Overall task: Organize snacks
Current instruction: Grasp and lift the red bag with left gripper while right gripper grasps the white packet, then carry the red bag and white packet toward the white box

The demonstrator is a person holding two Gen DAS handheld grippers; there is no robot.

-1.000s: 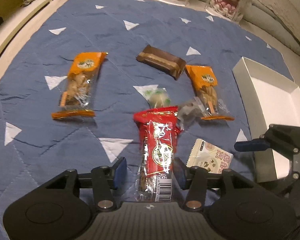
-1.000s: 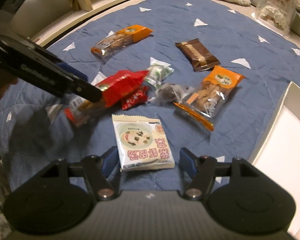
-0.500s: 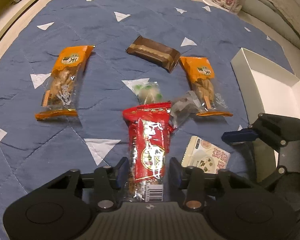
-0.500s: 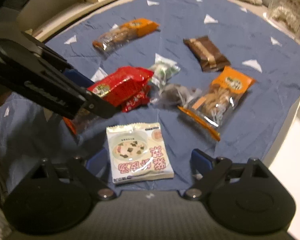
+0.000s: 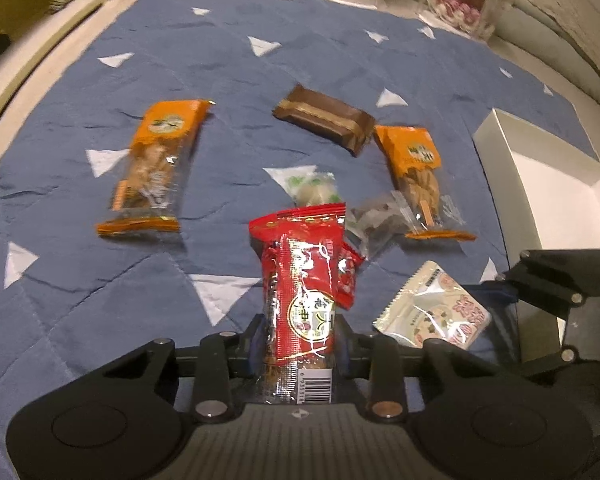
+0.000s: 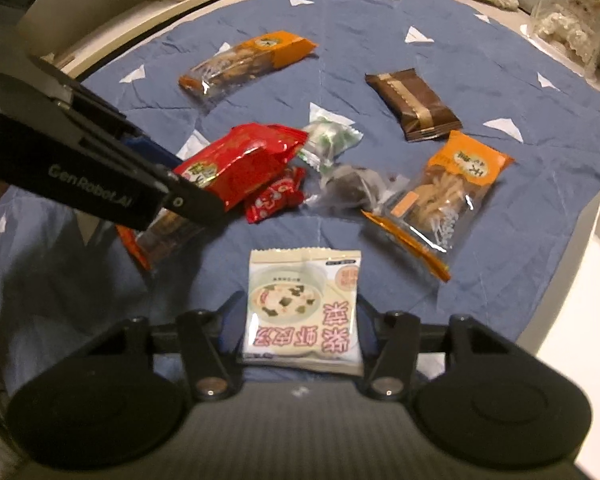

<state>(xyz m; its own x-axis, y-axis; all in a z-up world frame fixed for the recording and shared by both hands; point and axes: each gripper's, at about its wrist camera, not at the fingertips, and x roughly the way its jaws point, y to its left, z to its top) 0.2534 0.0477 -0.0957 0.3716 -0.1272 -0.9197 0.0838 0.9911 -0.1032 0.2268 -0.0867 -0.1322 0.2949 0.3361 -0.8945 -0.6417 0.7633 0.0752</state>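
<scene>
A long red snack pack point(image 5: 300, 280) stands tilted up between the pads of my left gripper point(image 5: 298, 336), whose jaws are closing and press its lower end. A cream soup packet point(image 6: 304, 300) lies between the pads of my right gripper point(image 6: 302, 320); those jaws are closing too and touch both its side edges. In the right wrist view, the left gripper's finger point(image 6: 100, 184) crosses in from the left, with the red snack pack point(image 6: 236, 164) in it. The cream packet point(image 5: 436, 312) also shows in the left wrist view, one corner raised.
On the blue quilt point(image 5: 80, 280) lie two orange packs point(image 5: 156, 168) point(image 5: 416, 168), a brown bar point(image 5: 324, 120), a green-white sweet point(image 5: 314, 188), a clear-wrapped dark sweet point(image 5: 380, 220) and a small red packet point(image 5: 346, 272). A white open box point(image 5: 548, 184) stands right. Clear containers point(image 5: 460, 4) stand behind.
Both grippers have narrowed onto their packs. The red pack's top has lifted off the quilt. The right jaws first widened, then came in against the cream packet.
</scene>
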